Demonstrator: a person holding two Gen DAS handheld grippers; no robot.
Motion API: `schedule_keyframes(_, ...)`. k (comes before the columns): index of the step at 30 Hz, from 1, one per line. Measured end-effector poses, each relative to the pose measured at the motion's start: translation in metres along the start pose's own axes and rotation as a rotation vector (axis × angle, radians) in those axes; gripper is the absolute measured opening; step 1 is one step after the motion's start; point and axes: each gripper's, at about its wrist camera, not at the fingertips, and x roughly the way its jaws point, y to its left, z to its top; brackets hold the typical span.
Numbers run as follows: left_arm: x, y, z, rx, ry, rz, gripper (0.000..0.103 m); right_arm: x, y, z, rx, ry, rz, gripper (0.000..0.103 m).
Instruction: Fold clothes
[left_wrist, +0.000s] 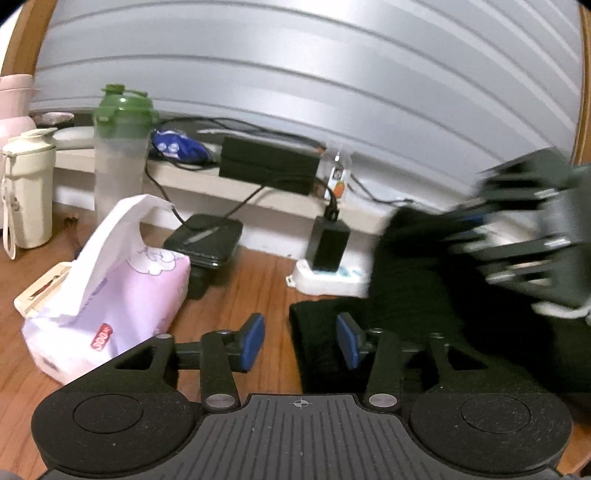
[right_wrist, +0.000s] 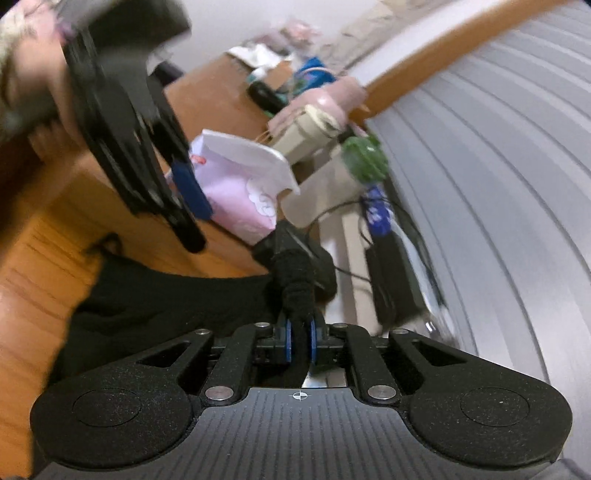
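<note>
Nearest the lens in each wrist view sits a claw: the left claw (left_wrist: 301, 341) has its blue pads (left_wrist: 253, 341) standing apart with nothing between them, one pad over bare wood and the other over the edge of the black garment (left_wrist: 406, 295). That garment, the largest loose thing here, lies spread on the wooden tabletop (left_wrist: 258, 280), with one part lifted up toward the right. In the right wrist view the right claw (right_wrist: 300, 341) is clamped on a bunched fold of the black garment (right_wrist: 166, 299), its pads pressed close with the cloth standing up between them; the left claw appears there too, blurred, in the upper left, above the tabletop (right_wrist: 37, 258). Behind the cloth runs a grey ribbed wall (left_wrist: 332, 74). A pink tissue pack (left_wrist: 122, 295) with a white sheet sticking up sits left of the garment on the wood. Farther back stand a clear bottle with a green lid (left_wrist: 120, 147), a cream bottle (left_wrist: 27, 188), a flat black box (left_wrist: 205, 238) with a cable, and a small black charger (left_wrist: 328, 245) on a white power strip (left_wrist: 325, 280).
</note>
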Motion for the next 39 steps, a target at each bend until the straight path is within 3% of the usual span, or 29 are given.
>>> schedule_keyframes(2,-0.004,0.000,-0.003,-0.009,0.003,-0.020,0.051,0.032,0.001,-0.004,0.017,0.015,0.007,0.010)
schedule_keyframes(4,-0.004,-0.001,-0.007,-0.012,0.018,-0.037,0.061,0.060,0.010,-0.014,0.049,0.039,0.016,0.010)
schedule_keyframes(6,0.000,-0.003,-0.013,-0.004,0.035,-0.048,0.064,0.077,0.017,-0.023,0.083,0.064,0.012,0.017)
schedule_keyframes(8,0.007,-0.006,-0.020,-0.004,0.056,-0.063,0.066,0.083,0.018,-0.032,0.139,0.076,-0.012,0.036)
schedule_keyframes(9,0.012,-0.008,-0.024,-0.005,0.068,-0.071,0.068,0.081,0.012,-0.035,0.190,0.071,-0.018,0.040)
schedule_keyframes(13,0.030,-0.013,-0.037,-0.007,0.097,-0.083,0.068,0.043,-0.020,-0.056,0.431,0.051,0.026,0.046)
schedule_keyframes(17,0.041,-0.018,-0.043,-0.003,0.109,-0.072,0.066,0.000,-0.029,-0.080,0.573,0.073,0.086,0.046)
schedule_keyframes(31,0.055,-0.025,-0.060,0.021,0.124,0.002,0.068,-0.131,0.049,-0.164,0.736,0.133,0.149,0.054)
schedule_keyframes(39,0.056,-0.028,-0.064,0.047,0.108,0.019,0.068,-0.154,0.069,-0.163,0.751,0.106,0.098,0.054)
